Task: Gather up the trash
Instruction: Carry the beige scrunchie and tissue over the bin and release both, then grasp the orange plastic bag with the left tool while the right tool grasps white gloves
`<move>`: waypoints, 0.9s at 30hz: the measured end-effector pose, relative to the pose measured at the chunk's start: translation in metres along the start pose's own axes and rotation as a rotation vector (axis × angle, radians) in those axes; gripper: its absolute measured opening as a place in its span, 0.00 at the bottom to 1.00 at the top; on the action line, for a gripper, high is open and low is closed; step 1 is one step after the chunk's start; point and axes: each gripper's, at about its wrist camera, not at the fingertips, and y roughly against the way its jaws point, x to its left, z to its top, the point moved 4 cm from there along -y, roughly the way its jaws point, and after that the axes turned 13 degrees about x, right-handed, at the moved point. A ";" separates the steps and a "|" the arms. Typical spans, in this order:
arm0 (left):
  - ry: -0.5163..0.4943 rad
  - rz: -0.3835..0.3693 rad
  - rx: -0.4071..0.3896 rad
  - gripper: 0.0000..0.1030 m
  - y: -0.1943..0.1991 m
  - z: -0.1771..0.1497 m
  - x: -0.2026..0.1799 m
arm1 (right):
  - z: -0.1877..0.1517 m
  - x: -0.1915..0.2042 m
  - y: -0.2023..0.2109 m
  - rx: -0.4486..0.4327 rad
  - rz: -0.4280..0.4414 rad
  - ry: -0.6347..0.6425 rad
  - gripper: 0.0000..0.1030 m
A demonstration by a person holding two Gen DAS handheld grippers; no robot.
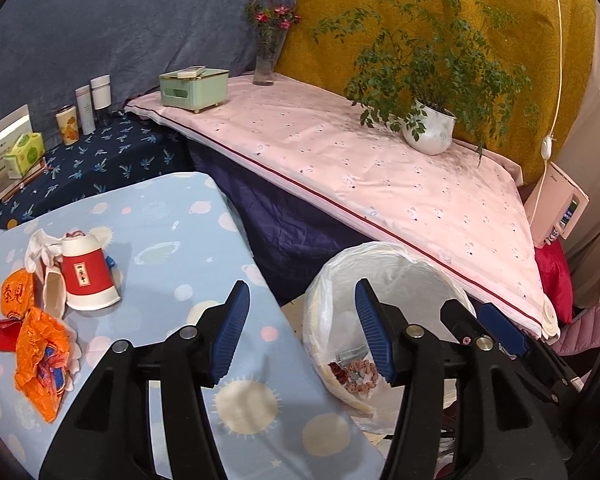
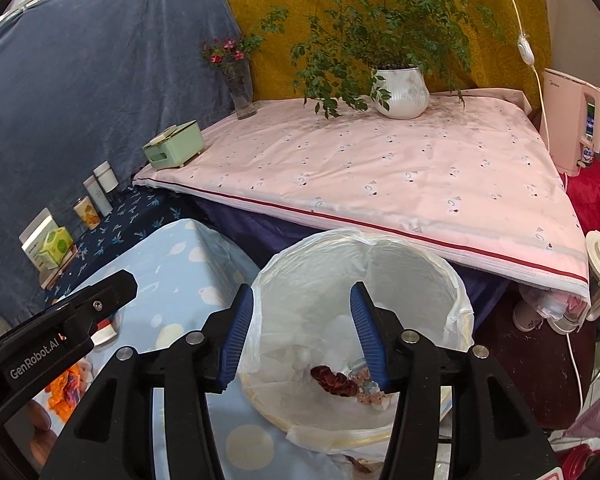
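A bin lined with a white plastic bag (image 1: 396, 264) (image 2: 380, 248) stands beside the light blue table (image 1: 188, 232); a few wrappers (image 2: 340, 382) lie at its bottom. On the table's left lie a tipped red and white paper cup (image 1: 86, 276), orange wrappers (image 1: 40, 348), a white cup (image 1: 54, 294) and crumpled tissue (image 1: 36, 246). My left gripper (image 1: 302, 332) is open and empty over the table edge by the bin. My right gripper (image 2: 302, 334) is open and empty above the bin; it also shows in the left wrist view (image 1: 480, 328).
A pink-covered table (image 1: 380, 168) behind the bin carries a potted plant (image 1: 430, 128), a flower vase (image 1: 266, 60) and a green tissue box (image 1: 194, 88). A dark blue shelf (image 1: 112, 160) holds bottles and boxes. A white appliance (image 2: 572, 120) stands at right.
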 end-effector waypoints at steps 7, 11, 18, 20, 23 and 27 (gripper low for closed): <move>0.056 0.031 -0.012 0.51 0.011 -0.009 0.035 | -0.008 0.028 0.000 0.008 0.020 0.044 0.49; 0.099 0.055 -0.012 0.51 0.017 -0.017 0.063 | -0.014 0.051 -0.001 0.021 0.038 0.085 0.49; 0.193 0.108 -0.001 0.51 0.024 -0.033 0.120 | -0.029 0.099 -0.008 0.051 0.079 0.162 0.49; 0.220 0.129 0.000 0.52 0.027 -0.039 0.139 | -0.033 0.113 -0.010 0.060 0.090 0.182 0.49; 0.260 0.159 0.000 0.56 0.030 -0.049 0.164 | -0.041 0.136 -0.014 0.075 0.106 0.219 0.49; 0.307 0.192 0.015 0.56 0.032 -0.064 0.199 | -0.052 0.161 -0.019 0.095 0.123 0.260 0.49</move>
